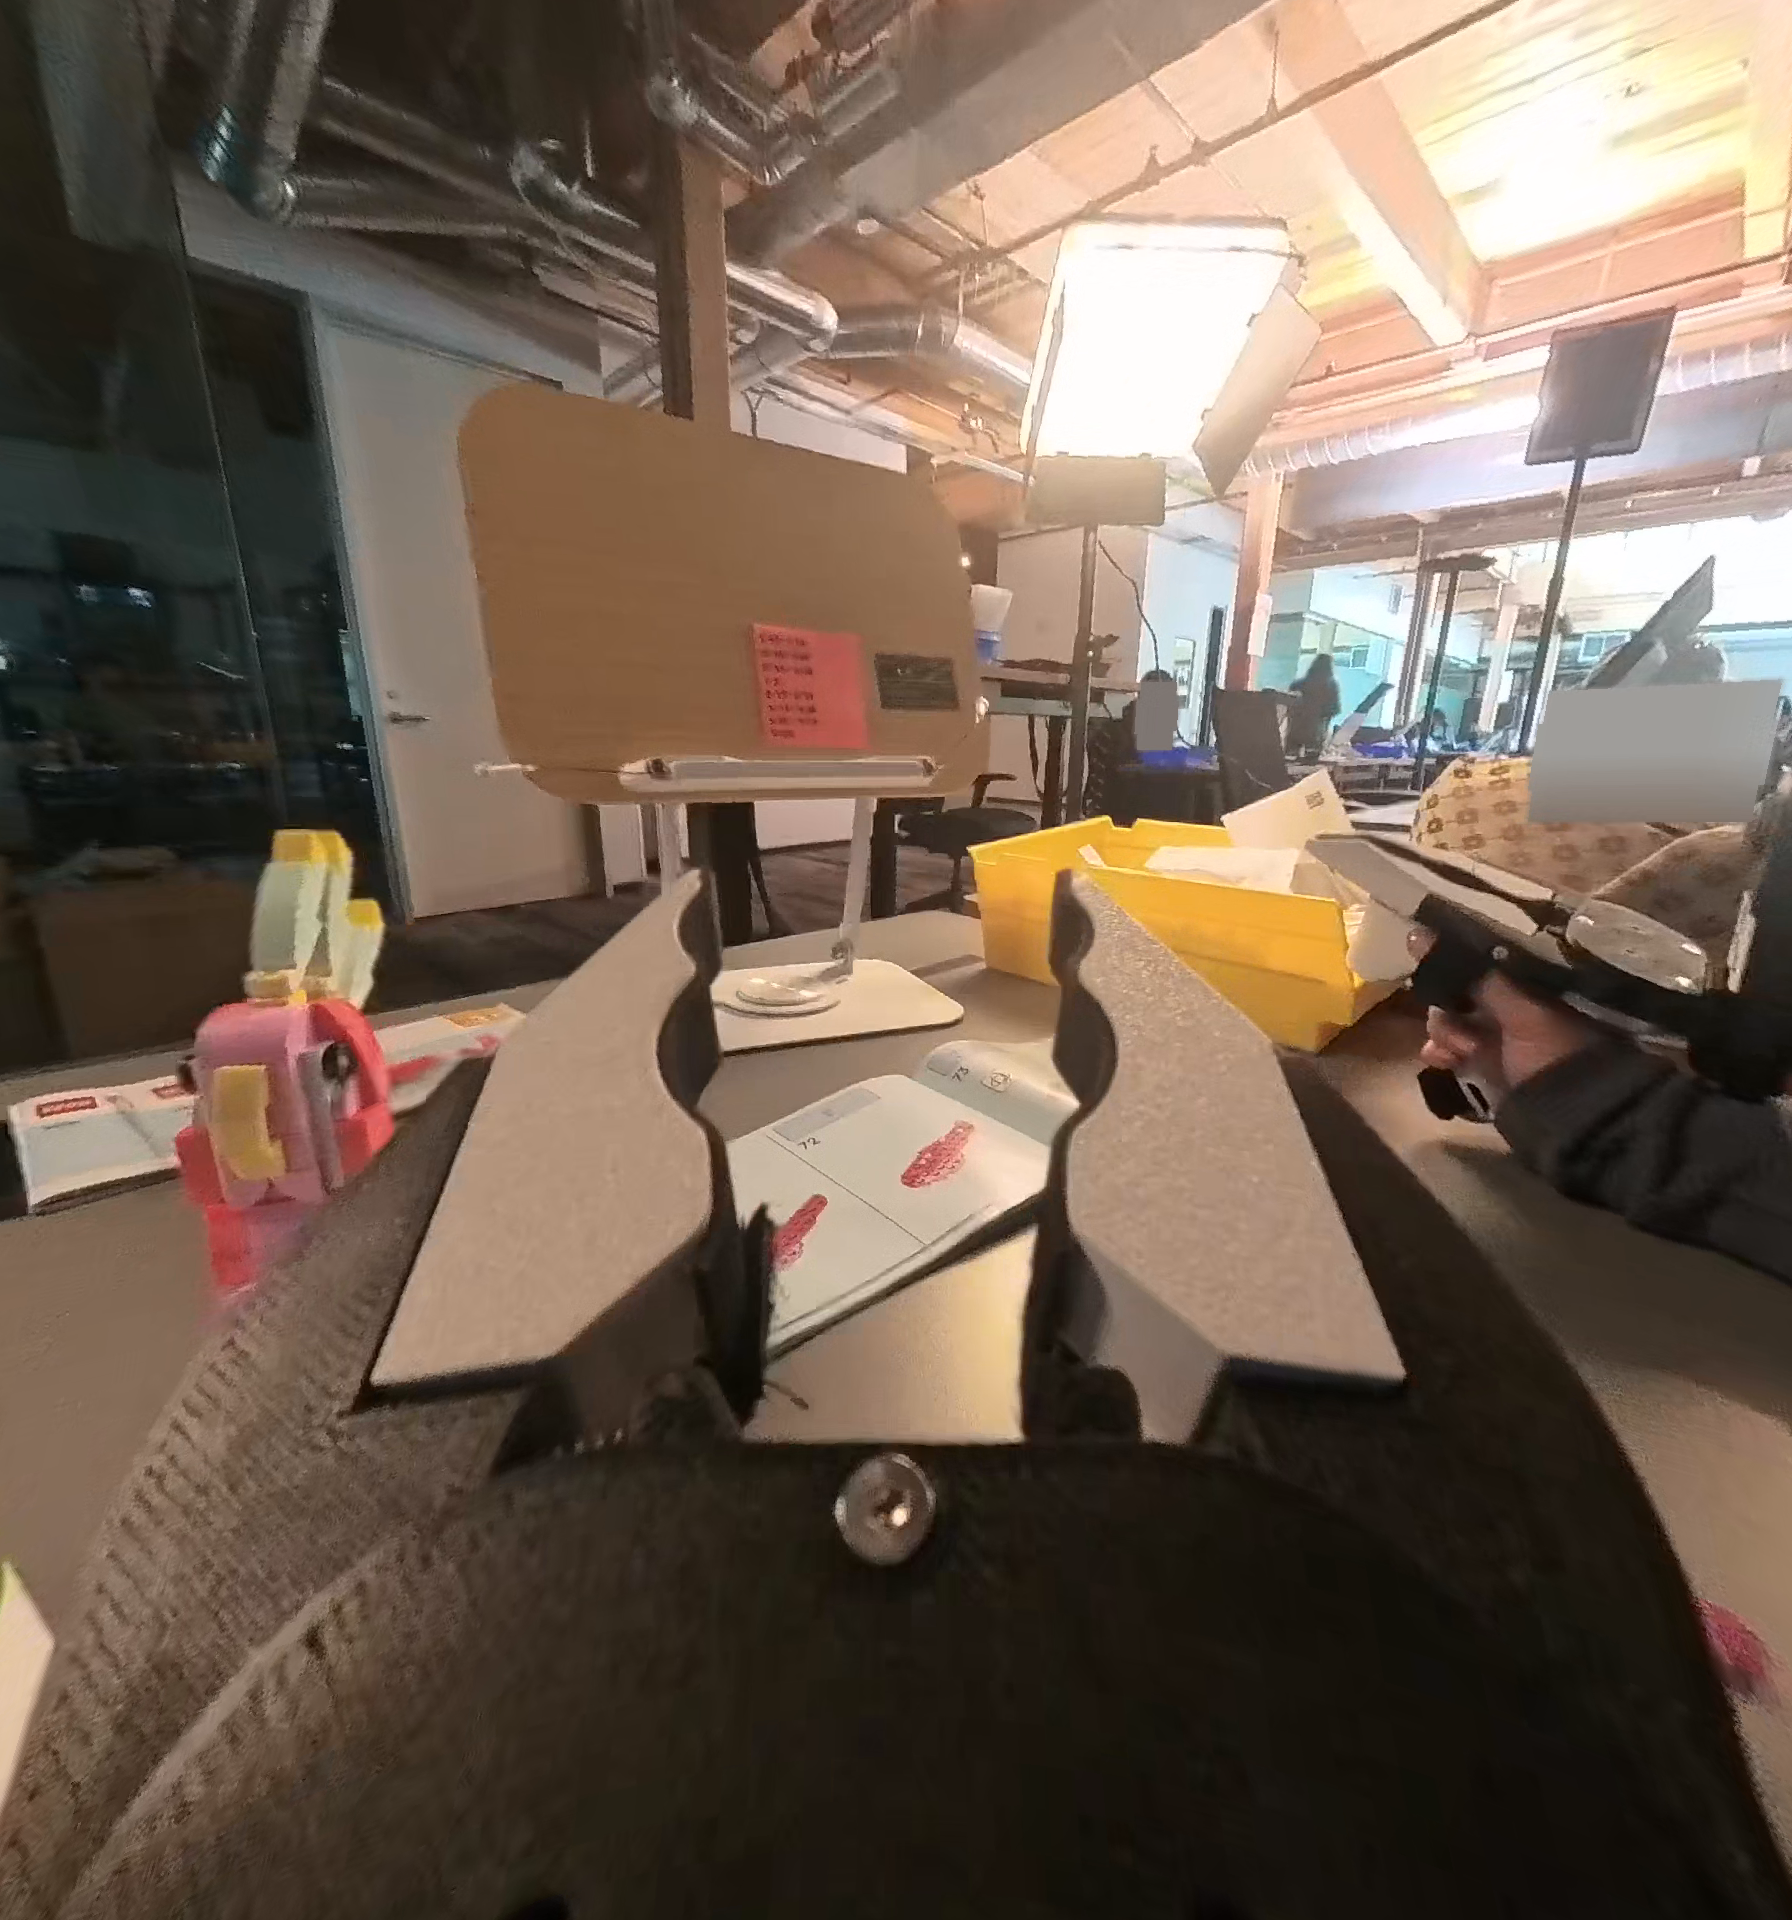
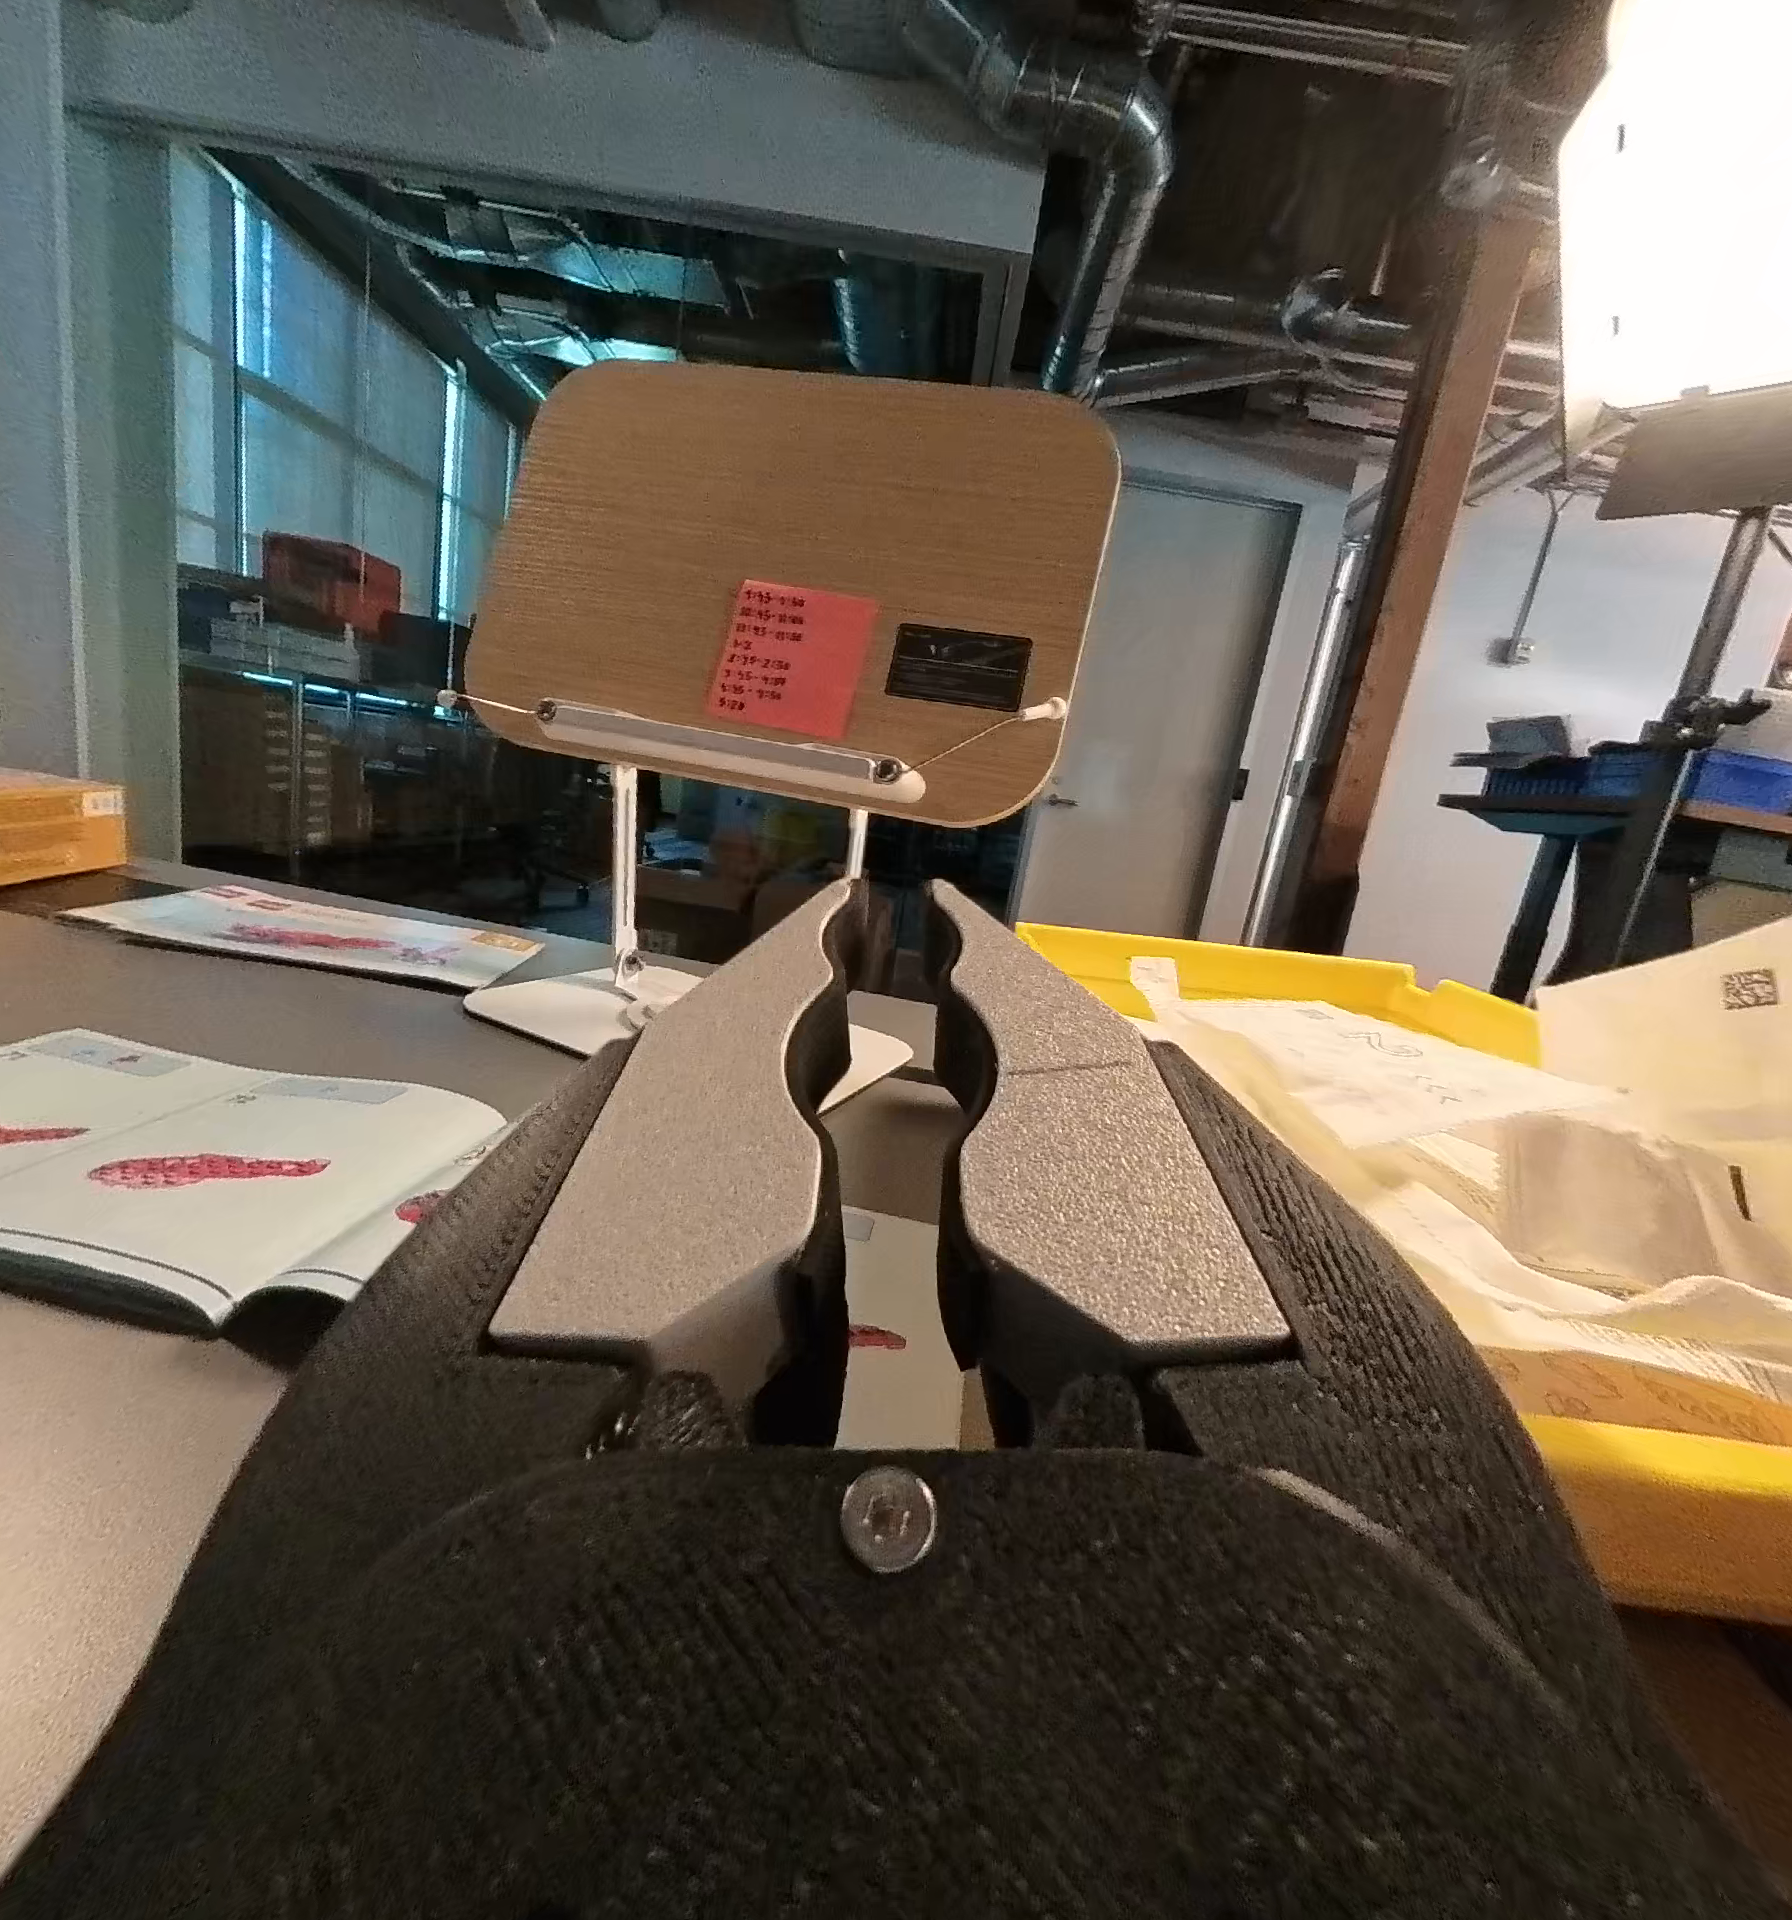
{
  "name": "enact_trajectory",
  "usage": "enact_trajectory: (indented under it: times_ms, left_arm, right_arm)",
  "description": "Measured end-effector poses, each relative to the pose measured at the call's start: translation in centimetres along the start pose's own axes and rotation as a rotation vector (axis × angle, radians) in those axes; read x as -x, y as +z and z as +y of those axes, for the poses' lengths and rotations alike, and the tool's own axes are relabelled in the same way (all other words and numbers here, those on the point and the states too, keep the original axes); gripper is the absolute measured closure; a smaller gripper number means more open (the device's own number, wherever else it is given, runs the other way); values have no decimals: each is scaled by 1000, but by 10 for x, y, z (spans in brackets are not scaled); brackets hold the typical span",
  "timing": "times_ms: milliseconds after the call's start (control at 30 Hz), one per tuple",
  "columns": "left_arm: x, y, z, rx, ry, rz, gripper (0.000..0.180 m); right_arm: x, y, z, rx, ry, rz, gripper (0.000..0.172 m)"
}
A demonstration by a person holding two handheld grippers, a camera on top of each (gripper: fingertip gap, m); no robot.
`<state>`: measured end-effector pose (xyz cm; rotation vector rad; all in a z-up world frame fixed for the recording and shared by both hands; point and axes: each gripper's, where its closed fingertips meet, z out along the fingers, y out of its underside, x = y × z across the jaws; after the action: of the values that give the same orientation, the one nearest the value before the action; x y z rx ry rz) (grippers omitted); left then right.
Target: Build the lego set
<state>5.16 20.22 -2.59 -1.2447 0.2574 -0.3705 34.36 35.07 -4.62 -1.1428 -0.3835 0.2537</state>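
My left gripper (image 1: 884, 904) is open wide with nothing between its fingers. It hovers over a dark table (image 1: 92, 1330) above an open instruction booklet (image 1: 871, 1174). A pink and red brick model (image 1: 279, 1081) with yellow and pale green parts stands to its left. My right gripper (image 2: 890, 904) is open by a narrow gap with nothing in it. It points at a wooden book stand (image 2: 809, 592), beside a yellow bin (image 2: 1287, 961). The right gripper also shows in the left wrist view (image 1: 1391, 883), held by a hand over the bin (image 1: 1183, 935).
The book stand (image 1: 715, 592) bears a pink note and stands on a white base (image 1: 830, 997). White paper bags (image 2: 1391, 1091) fill the bin. A second booklet (image 2: 300, 935) and a yellow box (image 2: 19, 831) lie at the far left. A bright lamp panel (image 1: 1152, 343) stands behind. Across from one pair of fingers to the other is roughly 35 cm.
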Motion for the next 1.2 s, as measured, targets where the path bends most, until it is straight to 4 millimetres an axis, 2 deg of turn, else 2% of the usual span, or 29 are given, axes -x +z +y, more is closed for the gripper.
enact_trajectory:
  times_ms: [233, 567, 1200]
  left_arm:
    - [-6, 6, 16, 78, 2, 19, 117]
    - [-4, 7, 18, 91, 0, 11, 120]
    - [-17, 11, 32, 158, 49, 71, 124]
  right_arm:
    - [2, 1, 2, 11, -18, -7, 167]
    - [3, 1, 3, 16, -19, -10, 168]
    - [3, 0, 0, 4, -41, -1, 171]
